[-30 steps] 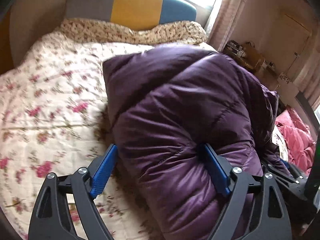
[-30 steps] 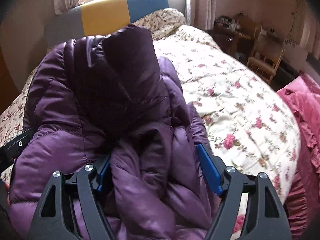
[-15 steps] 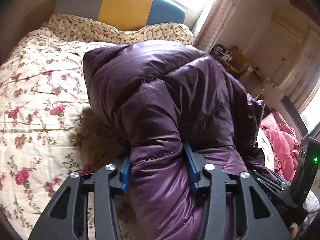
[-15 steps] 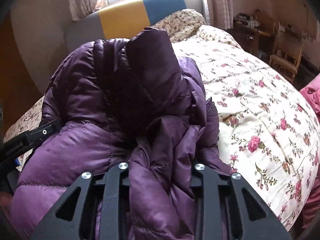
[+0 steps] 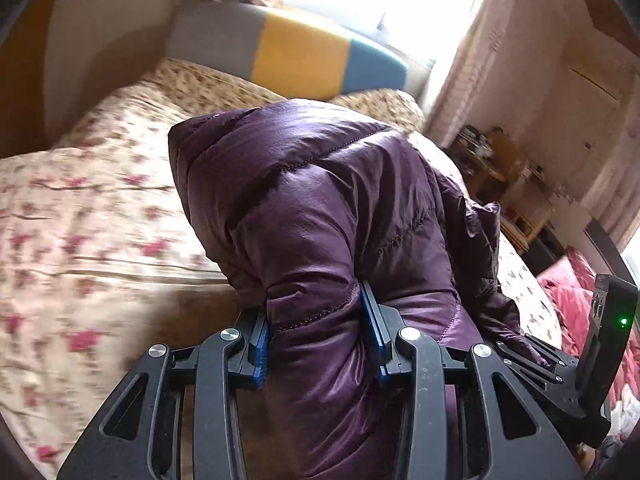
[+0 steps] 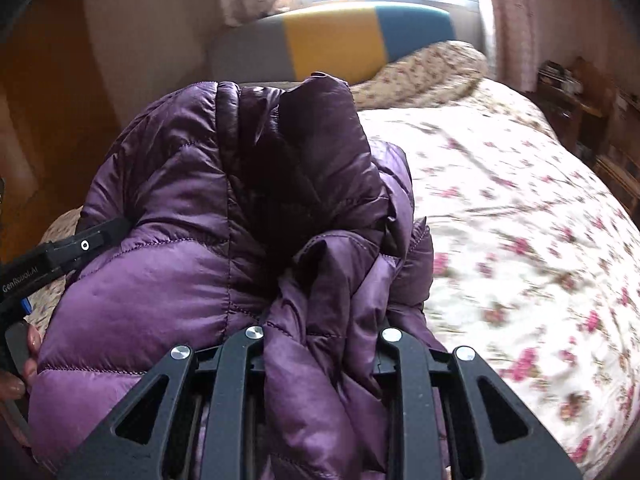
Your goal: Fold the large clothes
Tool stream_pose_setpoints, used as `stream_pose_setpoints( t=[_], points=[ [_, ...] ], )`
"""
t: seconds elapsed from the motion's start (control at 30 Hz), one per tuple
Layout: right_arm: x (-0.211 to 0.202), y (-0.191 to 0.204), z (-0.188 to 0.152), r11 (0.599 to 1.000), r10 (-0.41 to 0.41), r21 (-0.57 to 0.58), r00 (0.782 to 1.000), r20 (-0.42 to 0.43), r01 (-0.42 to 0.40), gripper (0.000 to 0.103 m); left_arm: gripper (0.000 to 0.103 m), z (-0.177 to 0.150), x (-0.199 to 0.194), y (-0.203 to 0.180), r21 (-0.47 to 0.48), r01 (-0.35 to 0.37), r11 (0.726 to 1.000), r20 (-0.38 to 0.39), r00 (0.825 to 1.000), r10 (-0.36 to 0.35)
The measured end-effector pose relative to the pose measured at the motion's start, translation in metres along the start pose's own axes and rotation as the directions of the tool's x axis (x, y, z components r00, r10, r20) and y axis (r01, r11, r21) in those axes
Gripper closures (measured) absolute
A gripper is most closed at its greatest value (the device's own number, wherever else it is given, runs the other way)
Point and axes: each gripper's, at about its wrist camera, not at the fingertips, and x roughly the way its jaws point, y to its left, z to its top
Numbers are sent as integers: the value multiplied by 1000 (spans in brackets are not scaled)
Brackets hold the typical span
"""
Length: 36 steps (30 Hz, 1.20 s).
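Blue pads of my left tool [image 5: 318, 334] have just been closing and now press into a thick quilted roll of the purple jacket [image 5: 320, 216]; my right tool [image 6: 320, 344] has done the same and is clamped on a bunched wad of the same jacket [image 6: 224, 208], its pads buried in the cloth. Both grips sit on the near end of the jacket, which humps up between the tools above the near edge of the bed [image 5: 80, 208], towards its left side as the right camera shows it.

My judgement is that this is the lift that carries the near end over towards the headboard [image 5: 296, 60]. To do it well I would keep both tools level with each other and travelling together, so the fold line comes out straight across the jacket. Slick, puffy fabric like this may creep out of a pinch, so I would hold the squeeze firm and move smoothly. My right grip holds several loose layers; one could slip free and spoil the fold. I would lay the end down flat on the flowered quilt [image 6: 520, 220] before letting go.
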Motion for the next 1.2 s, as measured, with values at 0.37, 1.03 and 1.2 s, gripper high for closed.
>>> stream_pose_setpoints(
  t=[0.37, 1.03, 1.2],
  points=[
    [9, 103, -21, 991, 43, -123, 999, -25, -46, 83, 65, -13, -62, 71, -73, -116, 991, 50, 992, 120],
    [49, 110, -29, 979, 55, -196, 998, -34, -61, 73, 55, -53, -63, 83, -171, -348, 922, -1, 936, 353],
    [31, 105, -18, 986, 55, -159, 998, -25, -58, 60, 54, -52, -79, 72, -175, -387, 905, 7, 919, 394]
  ],
)
